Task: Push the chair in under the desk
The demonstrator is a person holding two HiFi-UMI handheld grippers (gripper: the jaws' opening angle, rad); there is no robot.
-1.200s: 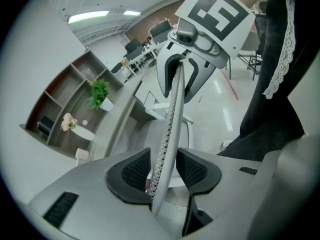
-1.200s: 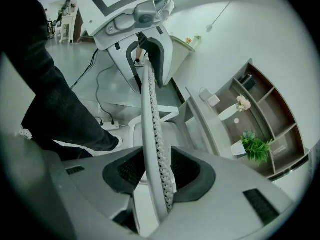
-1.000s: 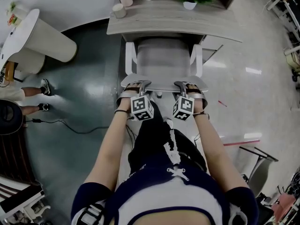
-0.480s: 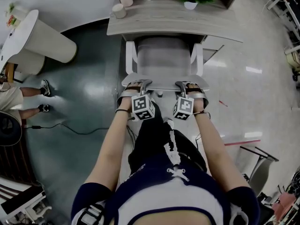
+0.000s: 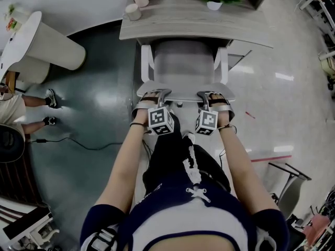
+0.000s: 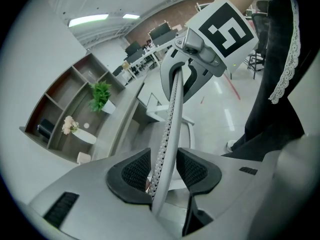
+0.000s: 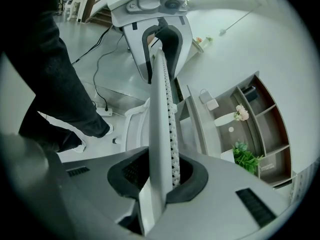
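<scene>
At the near edge of the pale wood-grain desk point(image 5: 193, 22), the white-framed office chair with grey mesh back point(image 5: 183, 61) stands with most of its seat outside the desktop. The left gripper point(image 6: 164, 170) is clamped on the backrest's thin top rim, and the right gripper point(image 7: 157, 176) has just been closing its jaws, which now pinch that rim. Uneven force would probably swivel the chair, driving a white armrest point(image 5: 223, 61) against the desk edge, and a hard shove could slide the jaws off the slim rim.

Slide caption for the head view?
Left gripper and right gripper, its jaws just closed, clamp the chair backrest at the desk.
</scene>
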